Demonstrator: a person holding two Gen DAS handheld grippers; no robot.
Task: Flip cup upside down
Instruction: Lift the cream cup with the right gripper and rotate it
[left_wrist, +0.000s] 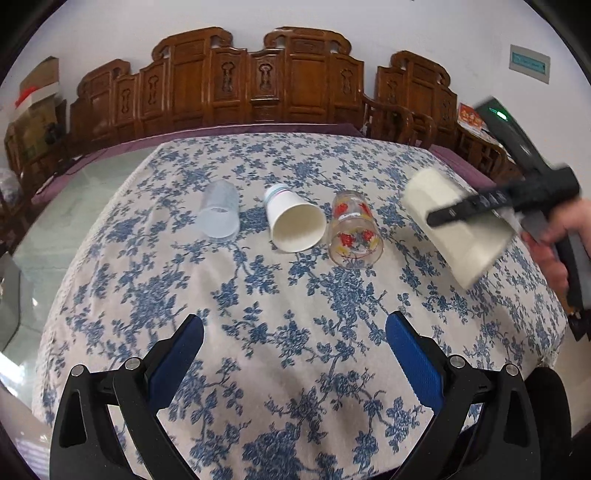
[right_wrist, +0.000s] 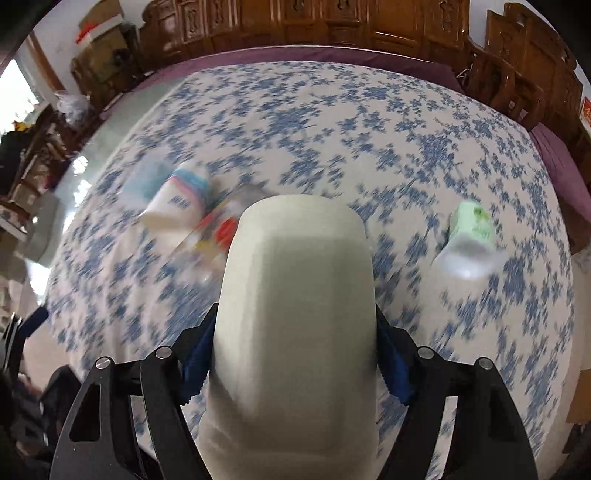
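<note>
Cream cup (right_wrist: 295, 314) is clamped in right tool (right_wrist: 295, 354), above counter (left_wrist: 295, 332); left tool (left_wrist: 295, 332) is spread wide.

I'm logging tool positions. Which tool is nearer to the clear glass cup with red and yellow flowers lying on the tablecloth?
Right. The right tool, carrying a cream cup, hangs just beside the clear flowered glass cup; the open left tool sits well back from it.

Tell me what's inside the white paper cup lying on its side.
The white paper cup shows only bare white inner wall through its open mouth; nothing visible inside. Its deepest part near the base stays out of sight.
</note>
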